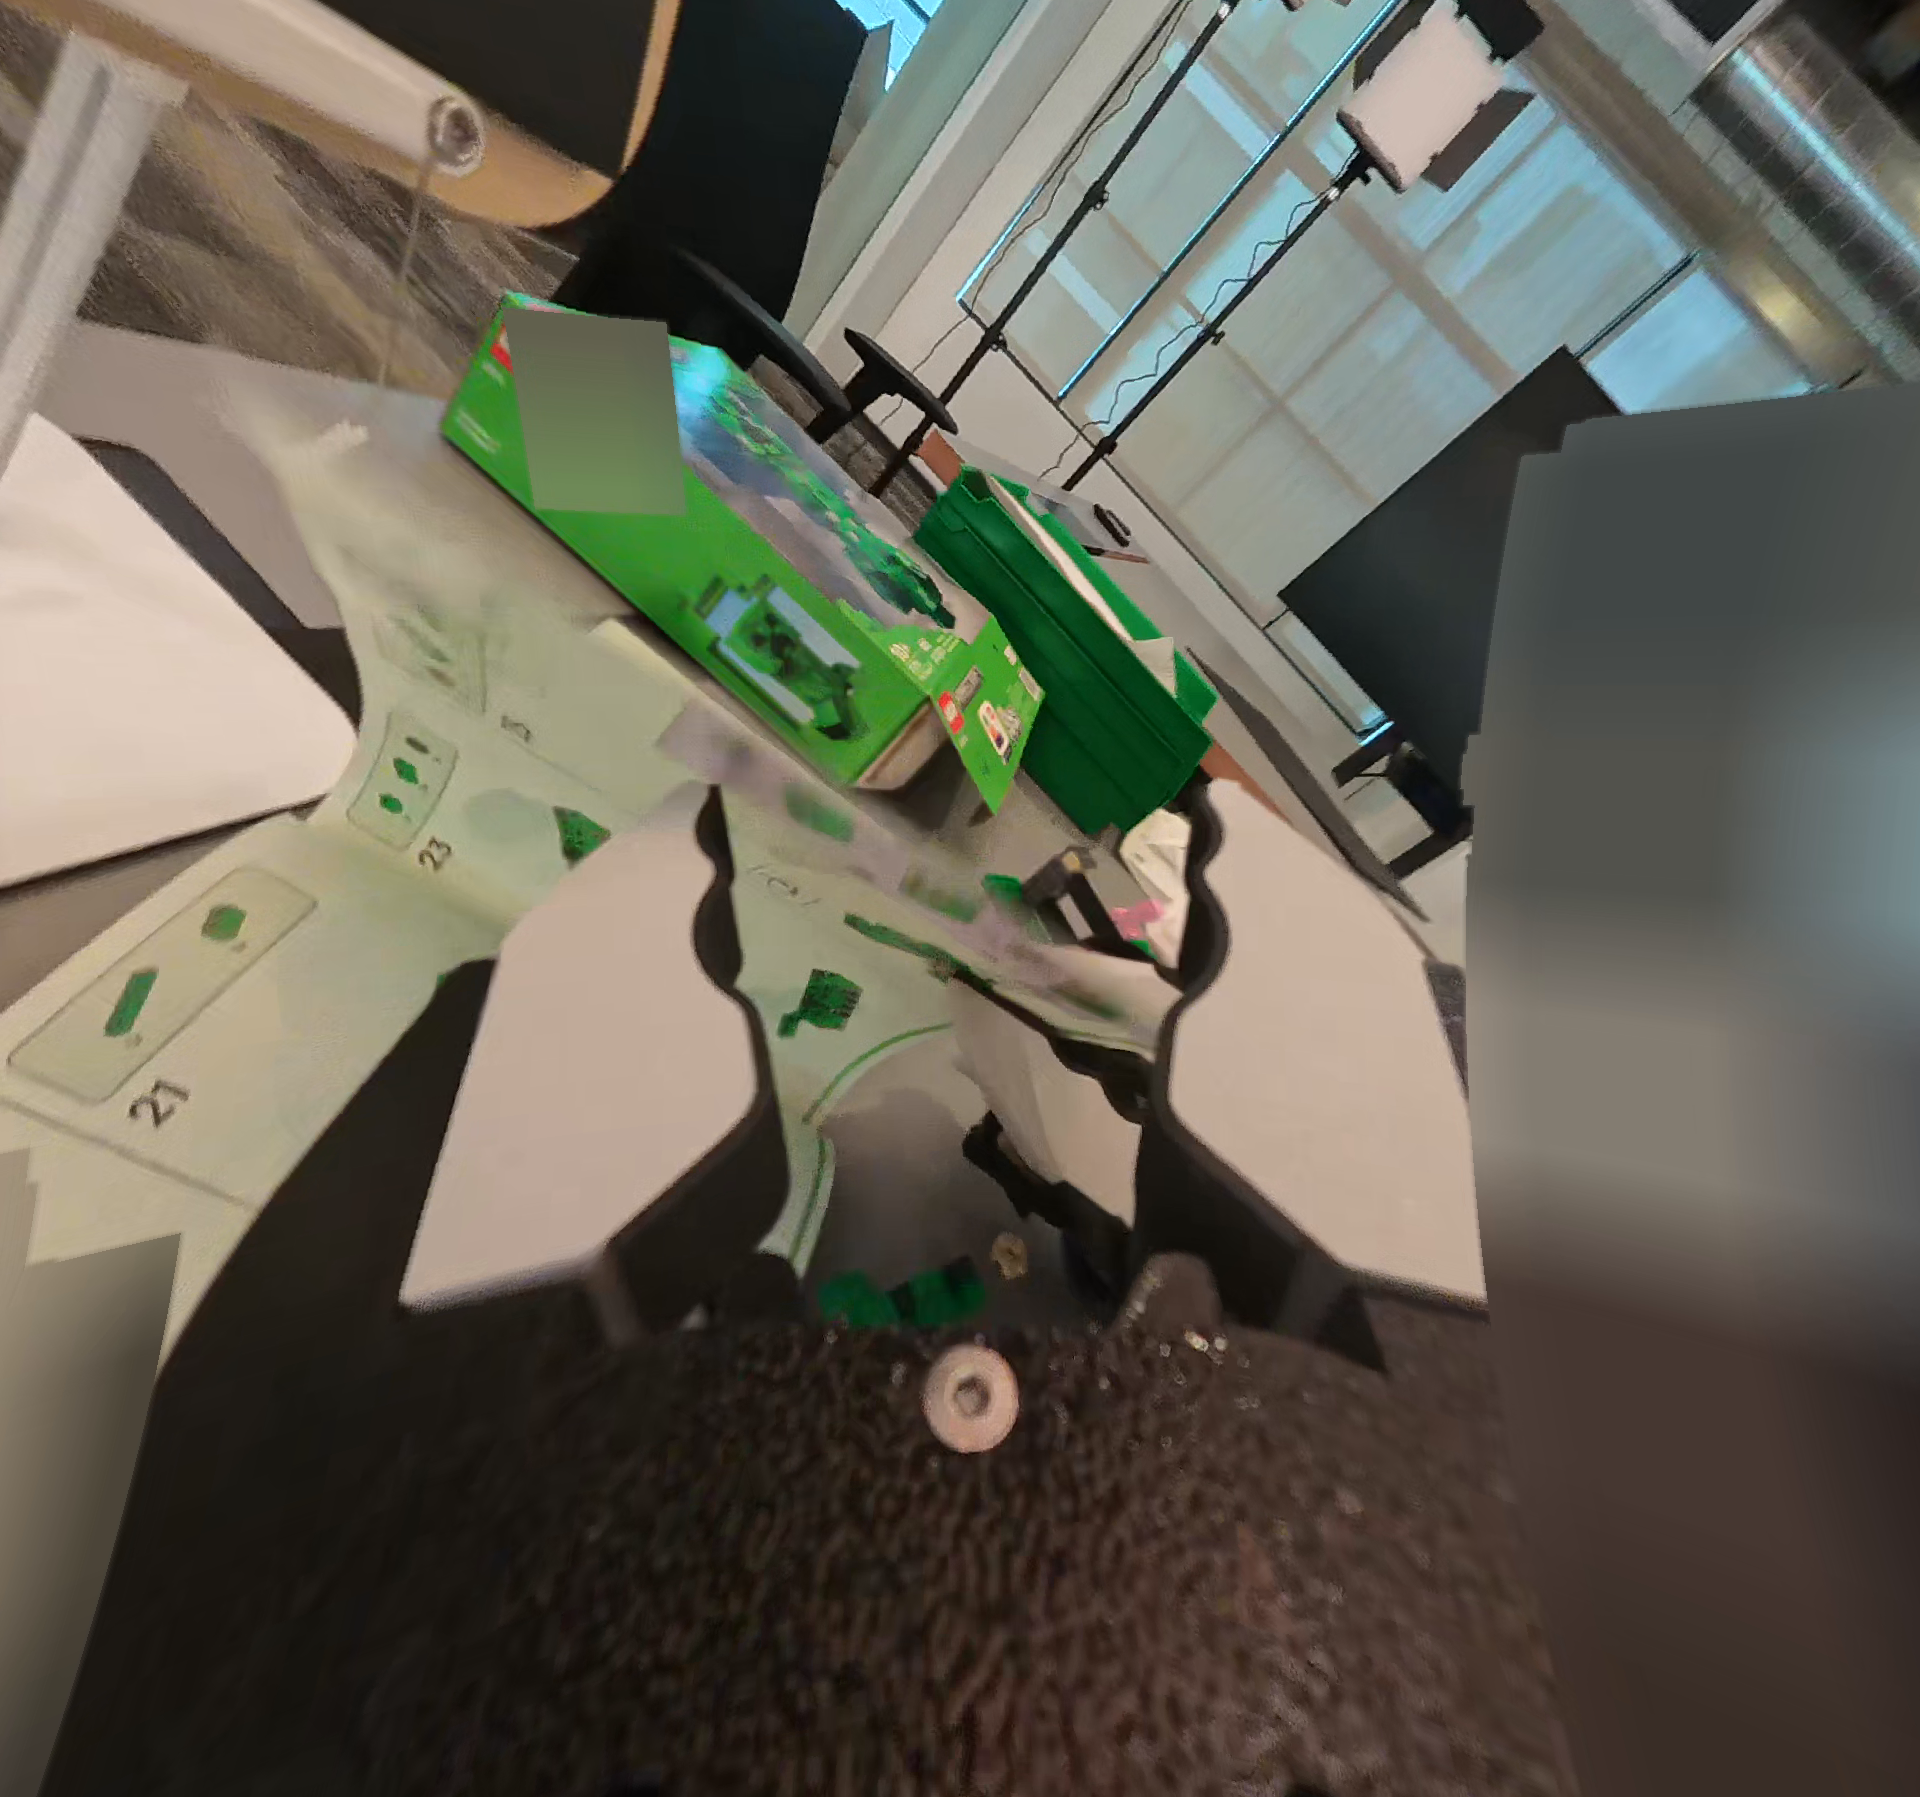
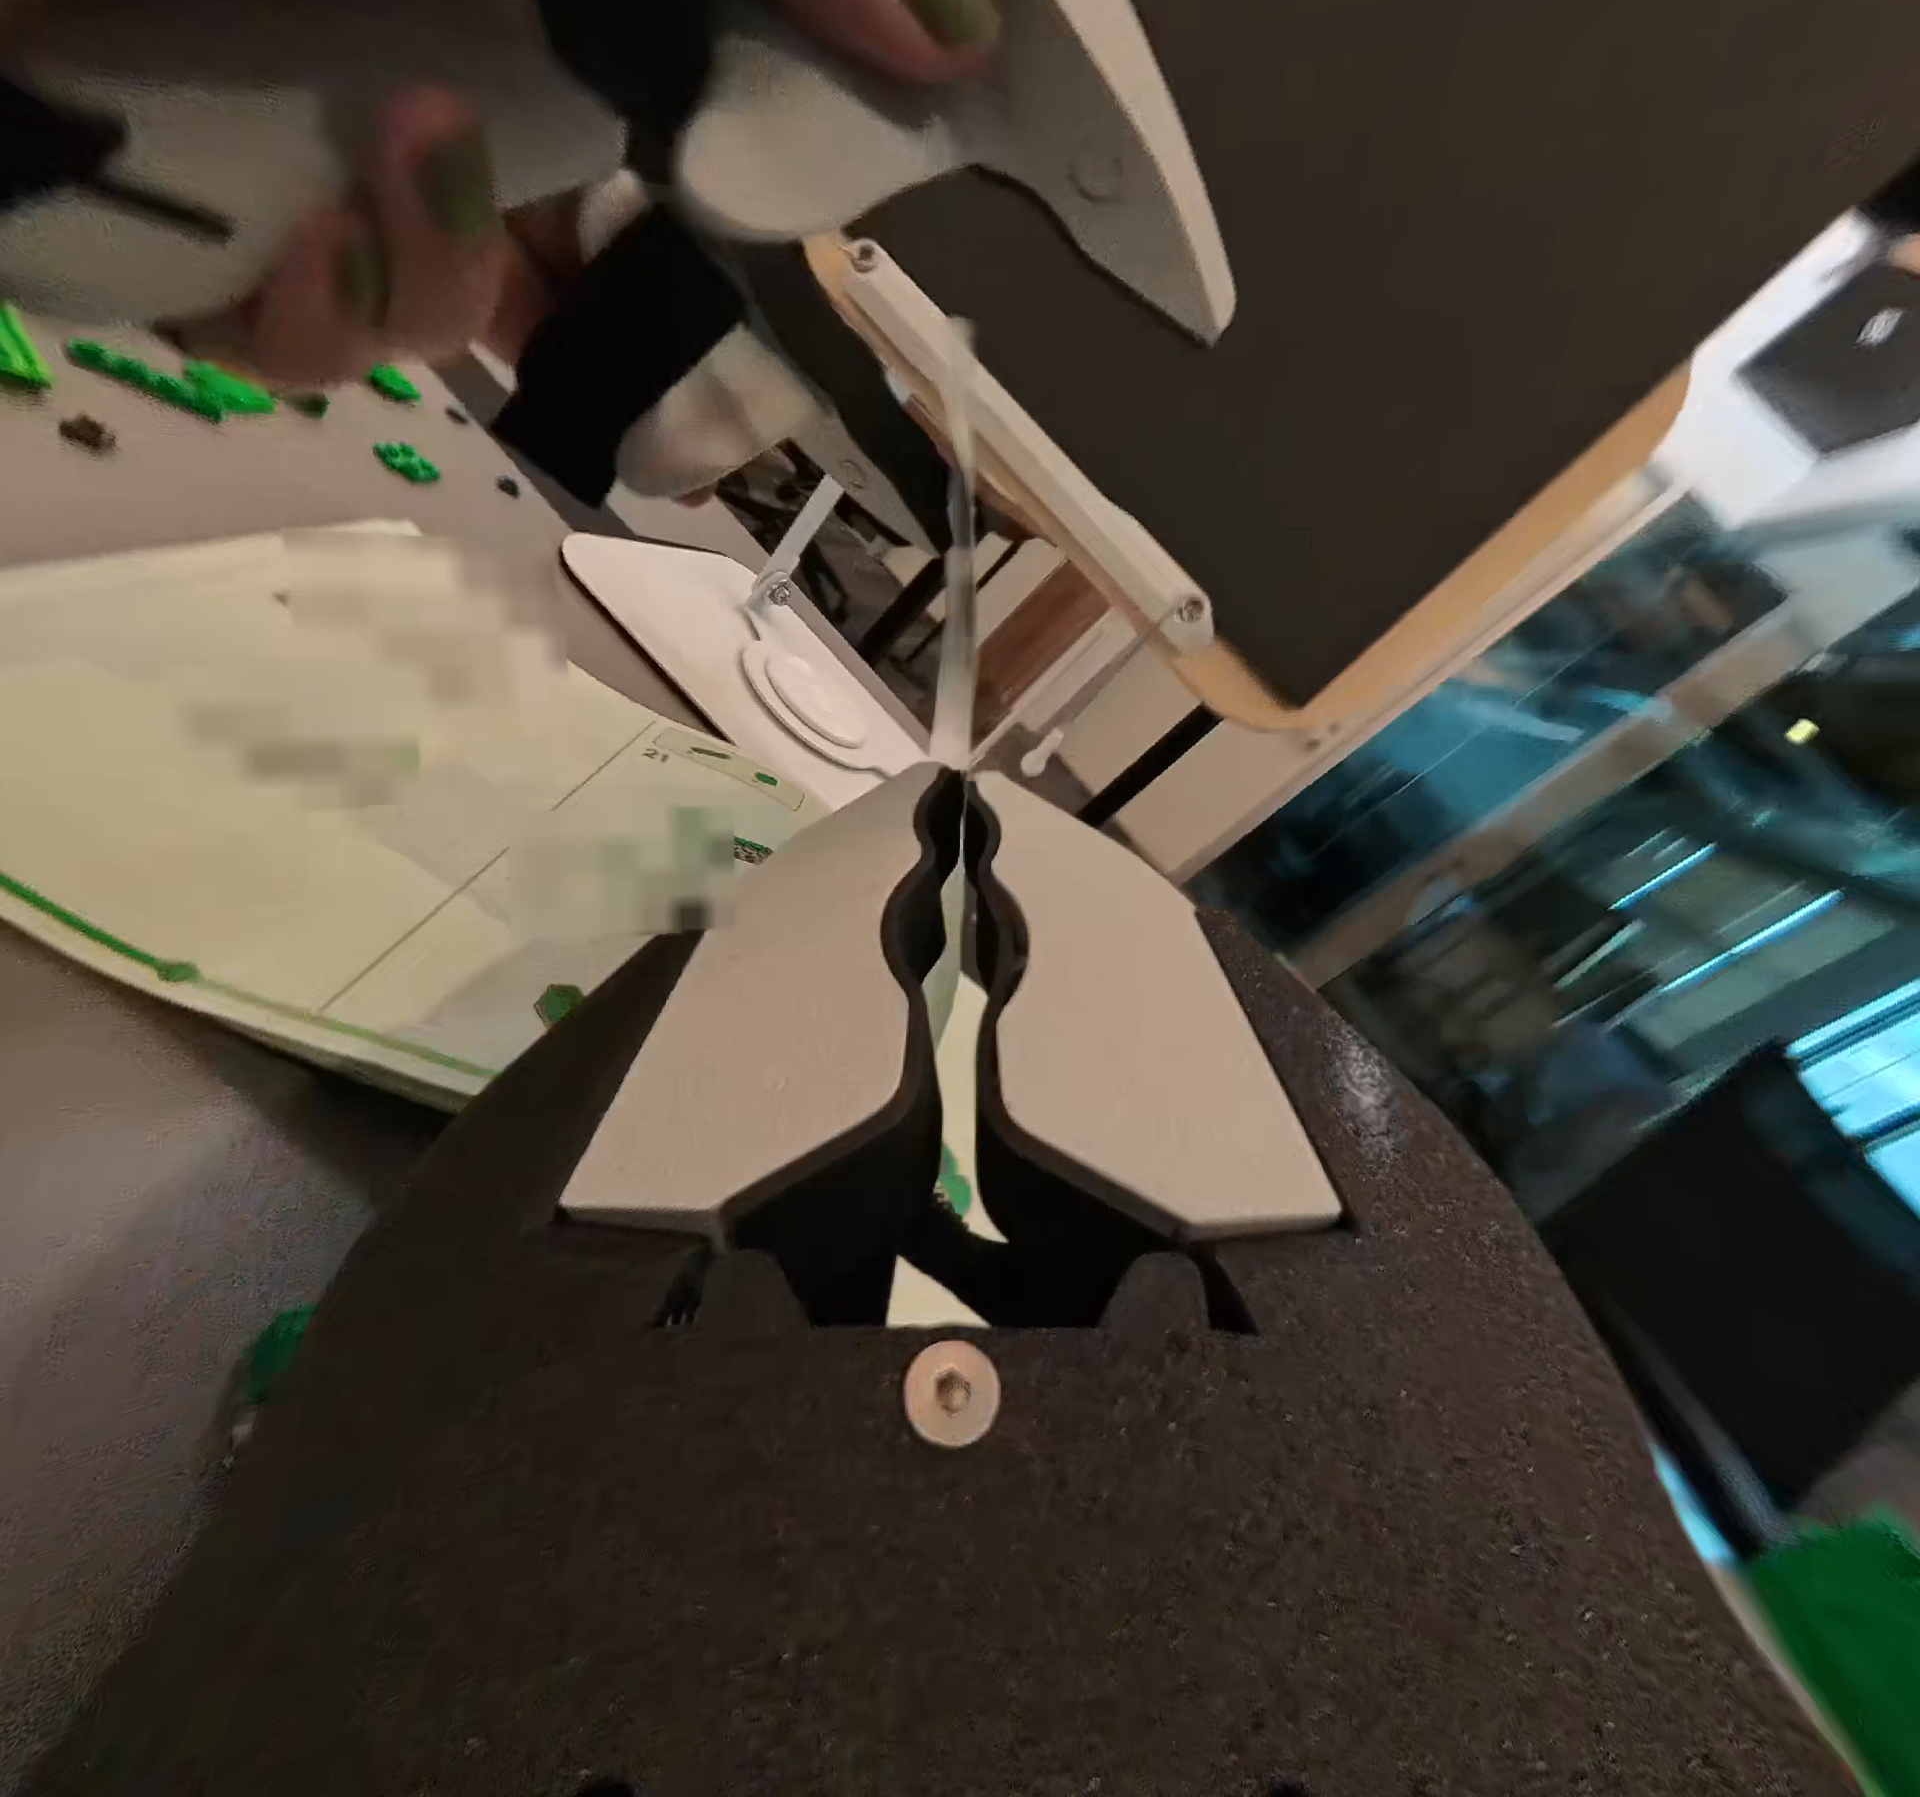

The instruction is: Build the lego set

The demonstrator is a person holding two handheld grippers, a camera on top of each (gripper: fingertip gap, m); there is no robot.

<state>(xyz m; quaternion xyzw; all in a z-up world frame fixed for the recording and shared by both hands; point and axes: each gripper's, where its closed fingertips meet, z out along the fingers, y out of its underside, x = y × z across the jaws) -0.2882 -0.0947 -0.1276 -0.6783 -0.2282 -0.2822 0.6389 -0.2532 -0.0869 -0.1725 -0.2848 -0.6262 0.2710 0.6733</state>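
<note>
**Gripper state**
- Right gripper [image 2: 956, 786]: the jaws are almost closed and pinch a thin pale sheet [image 2: 958, 552], seen edge-on. It is probably a page of the booklet [image 2: 312, 812], since green print shows on it low between the fingers.
- Left gripper [image 1: 961, 812]: the jaws are wide apart and hold nothing. It hangs above the booklet [image 1: 260, 916].

**Task items**
- Loose green bricks [image 2: 208, 386] lie on the table [image 2: 156, 1176] just beyond the booklet's far edge, and a few more [image 1: 904, 1300] lie under the left gripper.
- The green box [image 1: 727, 552] rests against the booklet's far side, and a green bin [image 1: 1070, 667] stands just behind the box.
- No assembled model can be made out.

**Hazards**
- Tearing: the sheet is held only at a narrow pinch, so a fast or sideways pull is likely to rip it or crease it at the spine.
- Slipping: paper is smooth and the finger pads are hard and wavy, so a lighter grip may let the sheet drop back.
- Scattering: bricks lie close to the booklet, so a swinging page or a dragged booklet may sweep them off the table.
- Collision: both grippers work over the booklet and may knock together.

**Materials**
- Booklet: thin matte paper, flexible, printed pale green.
- Bricks: small rigid glossy plastic, studded.
- Box: glossy cardboard, flat-sided.
- Gripper fingers: pale flat plates with black scalloped inner edges on a grainy black body
</note>
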